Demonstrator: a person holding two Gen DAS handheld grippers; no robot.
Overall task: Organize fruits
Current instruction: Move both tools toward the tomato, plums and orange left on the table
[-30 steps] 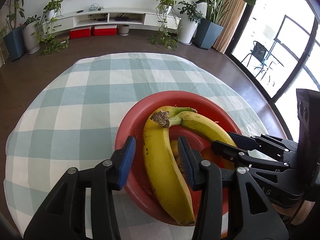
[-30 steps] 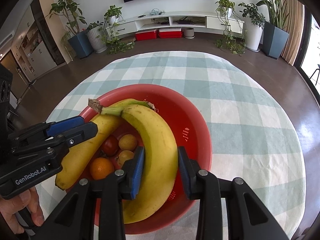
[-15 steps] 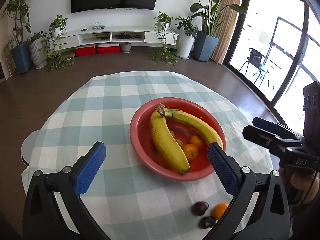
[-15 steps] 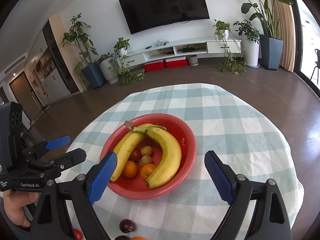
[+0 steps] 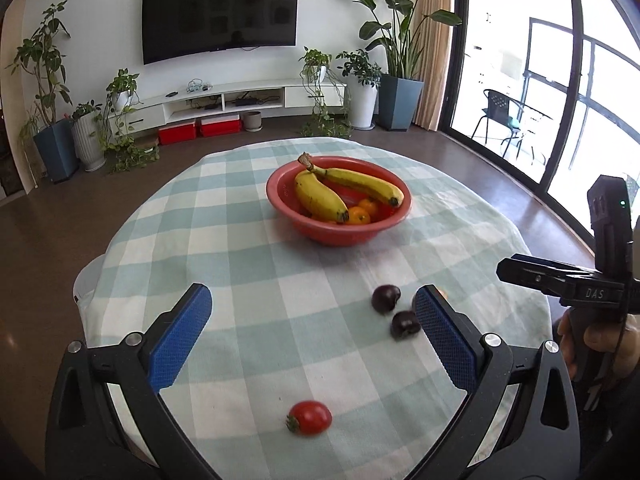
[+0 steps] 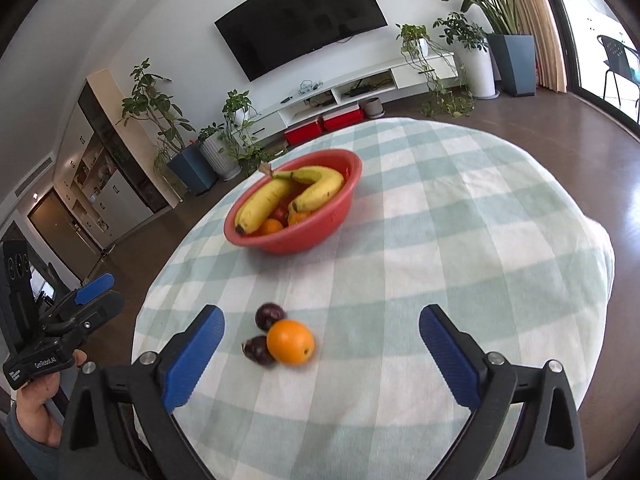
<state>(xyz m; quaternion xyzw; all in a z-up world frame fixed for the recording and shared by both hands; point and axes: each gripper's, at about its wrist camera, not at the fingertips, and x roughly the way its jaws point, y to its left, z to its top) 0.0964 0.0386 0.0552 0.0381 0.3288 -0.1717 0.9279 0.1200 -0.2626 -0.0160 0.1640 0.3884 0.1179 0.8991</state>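
Note:
A red bowl (image 5: 384, 226) (image 6: 332, 220) on the checked tablecloth holds two bananas (image 5: 320, 198) (image 6: 264, 204) and small oranges (image 5: 358, 216). Two dark plums (image 5: 386, 298) (image 6: 270, 316) lie on the cloth in front of it, with an orange (image 6: 290, 342) beside them and a red tomato (image 5: 310, 417) nearer me. My left gripper (image 5: 312, 336) is open and empty, hovering over the cloth above the tomato. My right gripper (image 6: 320, 354) is open and empty, with the orange and plums between its fingers' line of sight.
The round table (image 5: 224, 240) has its edge close on all sides. A TV unit (image 5: 224, 100) and potted plants (image 5: 400, 92) stand far behind. A glass door (image 5: 560, 100) is at the right.
Both grippers opened off the bananas, leaving them in the bowl, and pulled back and up. Loose fruit in front of the bowl came into view.

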